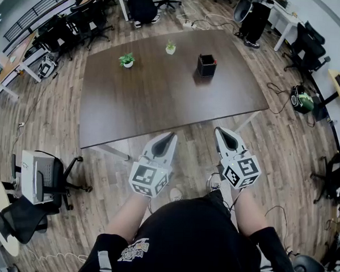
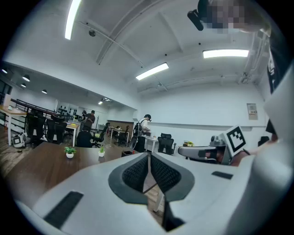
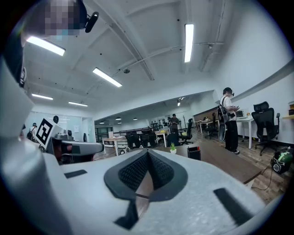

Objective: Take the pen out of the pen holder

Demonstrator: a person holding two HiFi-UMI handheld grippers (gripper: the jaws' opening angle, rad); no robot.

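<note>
An open-plan office: around the large dark brown desk [image 1: 160, 98] black swivel chairs [image 1: 88, 17] stand at lighter workstations [image 1: 18, 56] on a wood-plank floor [image 1: 52, 115]. Strip lights [image 3: 189, 41] run overhead, and a person [image 3: 229, 121] stands working beyond the desk.

We're seeing the table [image 1: 160, 98] showing as dark brown wood-look, smooth, matt with a faint sheen. The floor [image 1: 57, 126] is reading as grained mid-brown wood planks. The left gripper [image 1: 172, 135] and right gripper [image 1: 218, 130] are showing smooth, pale grey matt plastic shells; their pads [image 2: 135, 173] are looking dark and rubbery, with a fine knurled texture. The pen holder [image 1: 206, 66] is looking matt black, material unclear. The person's top [image 1: 193, 242] is reading as black cloth.
</note>
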